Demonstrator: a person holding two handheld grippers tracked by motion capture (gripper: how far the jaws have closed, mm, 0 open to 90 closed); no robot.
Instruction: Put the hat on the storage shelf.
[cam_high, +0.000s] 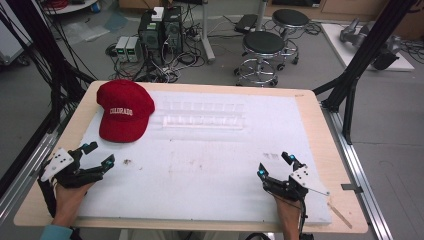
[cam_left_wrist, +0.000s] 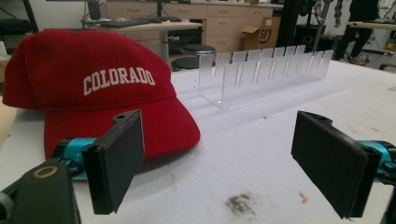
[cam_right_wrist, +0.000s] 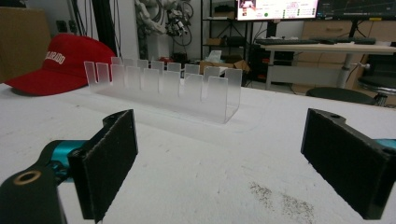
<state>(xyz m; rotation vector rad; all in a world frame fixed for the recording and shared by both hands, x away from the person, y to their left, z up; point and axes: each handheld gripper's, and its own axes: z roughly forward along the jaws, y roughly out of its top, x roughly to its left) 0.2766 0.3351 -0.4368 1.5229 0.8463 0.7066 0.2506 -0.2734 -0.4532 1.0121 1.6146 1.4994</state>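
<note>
A red cap (cam_high: 124, 111) lettered COLORADO lies at the table's far left; it looms close in the left gripper view (cam_left_wrist: 100, 88) and sits far off in the right gripper view (cam_right_wrist: 60, 63). A clear slotted acrylic rack (cam_high: 204, 116) stands at the table's middle back, also seen as the rack (cam_left_wrist: 264, 70) and the rack (cam_right_wrist: 163, 86). My left gripper (cam_high: 99, 154) rests open near the front left, just short of the cap's brim, holding nothing. My right gripper (cam_high: 274, 166) is open at the front right, jaws wide apart and empty.
The white table mat (cam_high: 210, 165) carries small dirt smudges (cam_left_wrist: 240, 204) between the jaws. The wooden table edge (cam_high: 330, 150) rings it. Beyond the table stand stools (cam_high: 262, 52), computers (cam_high: 160, 30) with cables, and black frame struts (cam_high: 360, 60).
</note>
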